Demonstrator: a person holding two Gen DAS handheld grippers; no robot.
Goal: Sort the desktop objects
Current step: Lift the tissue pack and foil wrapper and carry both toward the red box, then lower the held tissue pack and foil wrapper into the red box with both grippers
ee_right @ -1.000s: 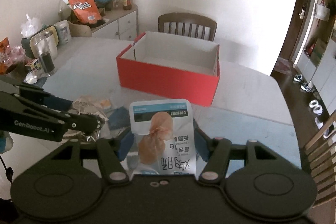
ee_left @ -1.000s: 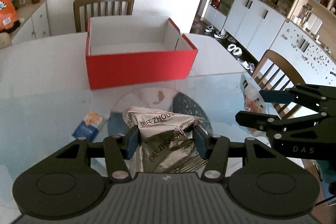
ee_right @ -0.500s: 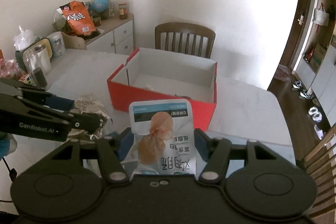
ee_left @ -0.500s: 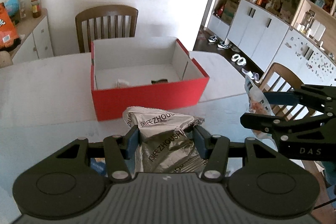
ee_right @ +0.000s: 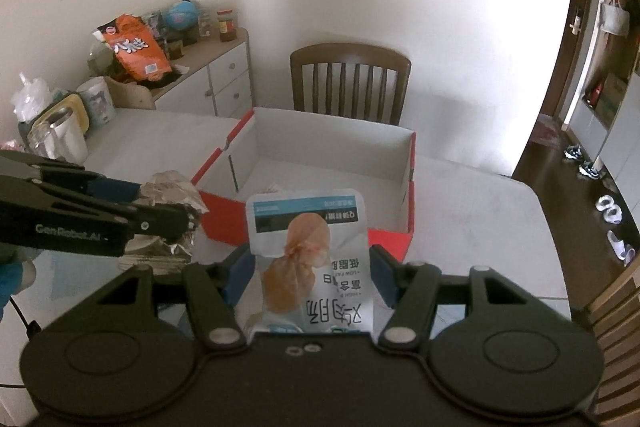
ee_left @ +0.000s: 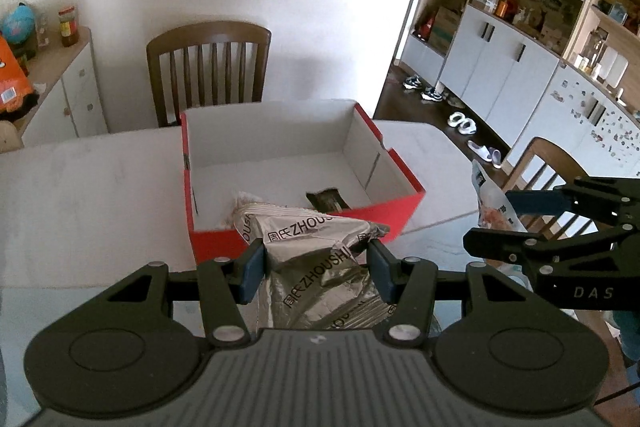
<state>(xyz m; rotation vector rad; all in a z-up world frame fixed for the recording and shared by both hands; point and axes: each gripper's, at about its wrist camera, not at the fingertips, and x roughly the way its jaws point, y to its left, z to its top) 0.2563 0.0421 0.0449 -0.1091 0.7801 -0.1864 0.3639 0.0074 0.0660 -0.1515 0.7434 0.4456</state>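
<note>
In the left wrist view, the left gripper (ee_left: 316, 269) occupied the lower centre of the frame, its blue pads (ee_left: 253, 273) clamped on a crumpled silver snack bag (ee_left: 320, 259) printed with "ZHOUSHI". The bag's upper edge overlapped the near red wall of the red box (ee_left: 404, 197), which sat open-topped on the white table (ee_left: 92, 195) at frame centre. Inside the box, against its white floor, lay a dark packet (ee_left: 328, 198) and a pale item that was mostly hidden behind the silver bag. The right gripper (ee_left: 496, 219) entered from the right edge of this frame, beside the box's right corner, holding a white pouch (ee_left: 490, 201) edge-on. In the right wrist view, the right gripper (ee_right: 310, 275) filled the lower centre, its jaws set at a middling width and closed on the white pouch (ee_right: 310, 247), which bore a blue band, an orange food picture and inverted black characters. The pouch stood upright in front of the red box (ee_right: 394, 241), covering part of its near wall. The left gripper (ee_right: 188, 217) reached in from the left edge at mid-height with the silver snack bag (ee_right: 172, 195) in its jaws, close to the box's left corner. A wooden chair (ee_right: 350, 83) stood behind the table at upper centre, and a white cabinet (ee_right: 224, 83) carrying an orange bag (ee_right: 136, 51) stood at the upper left.
</note>
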